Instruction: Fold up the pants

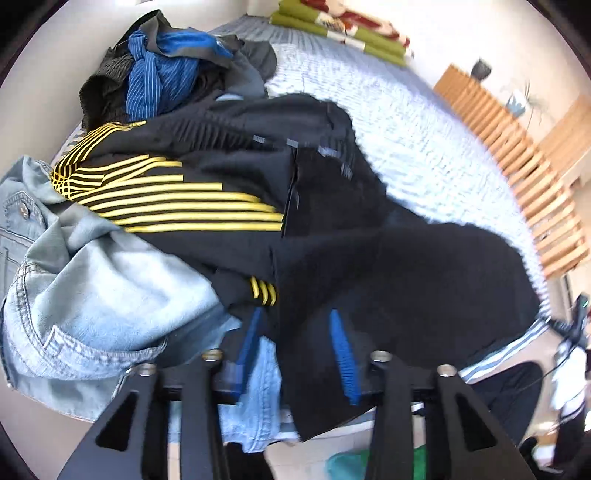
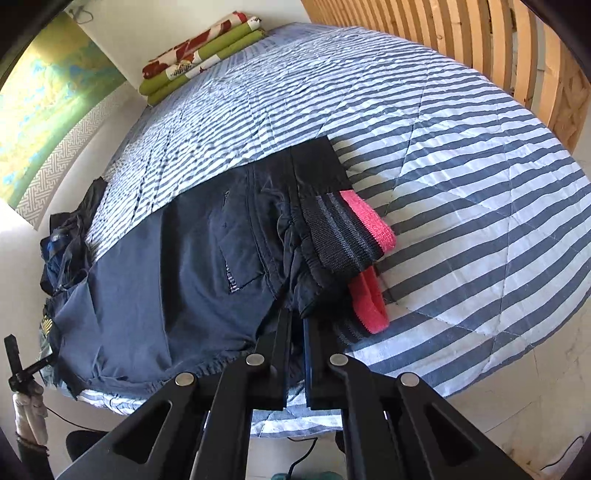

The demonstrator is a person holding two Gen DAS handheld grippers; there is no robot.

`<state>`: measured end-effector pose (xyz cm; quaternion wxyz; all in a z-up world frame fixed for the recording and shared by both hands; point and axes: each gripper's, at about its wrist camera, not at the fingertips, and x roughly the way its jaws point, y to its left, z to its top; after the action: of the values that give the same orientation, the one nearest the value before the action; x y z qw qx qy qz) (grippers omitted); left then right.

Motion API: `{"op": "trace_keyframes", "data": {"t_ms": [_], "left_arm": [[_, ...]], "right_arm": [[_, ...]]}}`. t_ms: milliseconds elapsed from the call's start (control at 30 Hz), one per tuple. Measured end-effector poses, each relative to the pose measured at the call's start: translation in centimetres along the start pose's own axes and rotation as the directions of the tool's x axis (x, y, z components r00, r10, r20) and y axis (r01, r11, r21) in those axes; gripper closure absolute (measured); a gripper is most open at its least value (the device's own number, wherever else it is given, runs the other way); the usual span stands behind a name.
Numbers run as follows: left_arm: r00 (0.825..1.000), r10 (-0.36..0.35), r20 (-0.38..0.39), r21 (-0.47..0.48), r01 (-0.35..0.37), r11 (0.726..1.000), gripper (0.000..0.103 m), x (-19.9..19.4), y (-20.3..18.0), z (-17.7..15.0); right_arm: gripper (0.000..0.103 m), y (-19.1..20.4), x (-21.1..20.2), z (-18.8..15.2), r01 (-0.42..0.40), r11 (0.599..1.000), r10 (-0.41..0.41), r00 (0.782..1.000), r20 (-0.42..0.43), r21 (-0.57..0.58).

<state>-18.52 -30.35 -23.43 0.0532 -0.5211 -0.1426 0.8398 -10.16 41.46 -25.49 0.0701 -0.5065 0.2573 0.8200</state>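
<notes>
Dark navy pants (image 2: pixel 177 258) lie spread on the striped bed cover (image 2: pixel 461 184). Their elastic waistband (image 2: pixel 340 236) is grey-striped with a pink lining and is turned over at the right. My right gripper (image 2: pixel 297 326) is shut on the pants' near edge just below that waistband. In the left wrist view the same pants (image 1: pixel 424 280) look black and drape toward the bed's edge. My left gripper (image 1: pixel 297 347) is open, its blue pads (image 1: pixel 343 354) wide apart, and a fold of the dark cloth hangs between them.
A black garment with yellow stripes (image 1: pixel 177 199), a light denim jacket (image 1: pixel 92 295) and a heap of blue and dark clothes (image 1: pixel 159 74) crowd the bed's left side. A folded green and red blanket (image 2: pixel 199 55) lies at the far end. A wooden slatted rail (image 2: pixel 461 33) runs along the right.
</notes>
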Motion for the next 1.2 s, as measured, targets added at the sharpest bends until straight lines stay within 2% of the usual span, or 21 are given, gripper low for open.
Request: {"op": "trace_keyframes", "data": {"t_ms": [67,167,267,367,400,433,500,600,667,733,767,900,933,1067,1133,1167,1200], "left_arm": [[1.000,0.015,0.008,-0.013,-0.014,1.000,0.047,0.2,0.1,0.9],[0.999,0.033,0.003,-0.017,-0.033,0.999,0.048,1.4,-0.3,2.0],[0.998,0.058,0.016,0.021,-0.058,0.998,0.075,2.4,-2.2,2.3],[0.997,0.075,0.034,0.045,-0.076,0.996,0.095,2.7,-2.9,2.2],[0.997,0.057,0.043,0.049,-0.059,0.997,0.097,2.3,-3.0,2.0],[0.998,0.043,0.055,0.060,-0.047,0.997,0.098,1.9,-3.3,1.7],[0.997,0.032,0.069,0.102,-0.039,0.994,0.100,0.6,-4.5,0.5],[0.997,0.007,0.077,0.161,-0.019,0.987,0.101,0.1,-5.9,-0.9],[0.997,-0.008,0.071,0.186,-0.006,0.983,0.101,-0.3,-6.7,-1.9],[0.998,-0.012,0.054,0.198,0.002,0.980,0.101,-0.5,-7.3,-3.0],[0.999,-0.015,0.047,0.201,0.006,0.980,0.101,-0.2,-7.5,-3.2],[1.000,-0.016,0.018,0.200,0.012,0.980,0.101,-0.1,-7.1,-4.4],[1.000,-0.012,0.017,0.200,0.008,0.980,0.101,-0.2,-7.2,-4.5],[1.000,-0.001,-0.002,0.211,0.001,0.978,0.101,0.2,-7.2,-4.8],[0.999,-0.012,-0.039,0.212,0.020,0.977,0.101,1.0,-7.1,-5.2],[0.997,-0.025,-0.075,0.216,0.041,0.976,0.101,1.4,-7.0,-5.4],[0.995,-0.024,-0.096,0.214,0.044,0.976,0.098,2.0,-6.6,-5.1]], "right_arm": [[0.093,0.8,-0.8,-0.5,0.022,0.999,-0.023,0.999,-0.028,-0.044],[0.093,2.3,-3.1,-1.4,0.005,0.994,-0.009,1.000,-0.030,-0.109],[0.093,5.3,-5.3,-1.9,-0.006,0.977,0.003,1.000,-0.013,-0.214],[0.093,10.0,-6.1,-1.4,-0.047,0.937,0.046,0.999,-0.011,-0.347],[0.093,11.8,-5.8,-1.2,-0.063,0.918,0.063,0.998,-0.015,-0.391],[0.093,13.5,-5.3,-0.9,-0.073,0.897,0.075,0.997,-0.013,-0.436],[0.093,18.0,-3.6,-0.5,-0.080,0.827,0.092,0.996,-0.006,-0.556],[0.093,24.7,0.1,-0.3,-0.073,0.673,0.097,0.995,-0.010,-0.736],[0.092,28.8,3.0,0.1,-0.115,0.591,0.120,0.991,-0.054,-0.798],[0.090,32.3,5.3,0.5,-0.171,0.535,0.150,0.983,-0.106,-0.827],[0.089,34.2,6.6,0.7,-0.191,0.494,0.162,0.979,-0.126,-0.848],[0.069,39.3,10.3,0.7,-0.224,0.358,0.191,0.968,-0.164,-0.907],[0.066,40.1,11.0,0.4,-0.235,0.339,0.189,0.966,-0.179,-0.911],[0.065,42.2,14.2,-0.4,-0.325,0.280,0.167,0.943,-0.288,-0.903],[0.067,42.4,15.2,-1.2,-0.328,0.253,0.144,0.943,-0.300,-0.910],[0.073,42.4,15.5,-1.5,-0.326,0.249,0.138,0.944,-0.300,-0.912],[0.096,42.0,15.5,-1.7,-0.338,0.256,0.141,0.940,-0.311,-0.906]]}}
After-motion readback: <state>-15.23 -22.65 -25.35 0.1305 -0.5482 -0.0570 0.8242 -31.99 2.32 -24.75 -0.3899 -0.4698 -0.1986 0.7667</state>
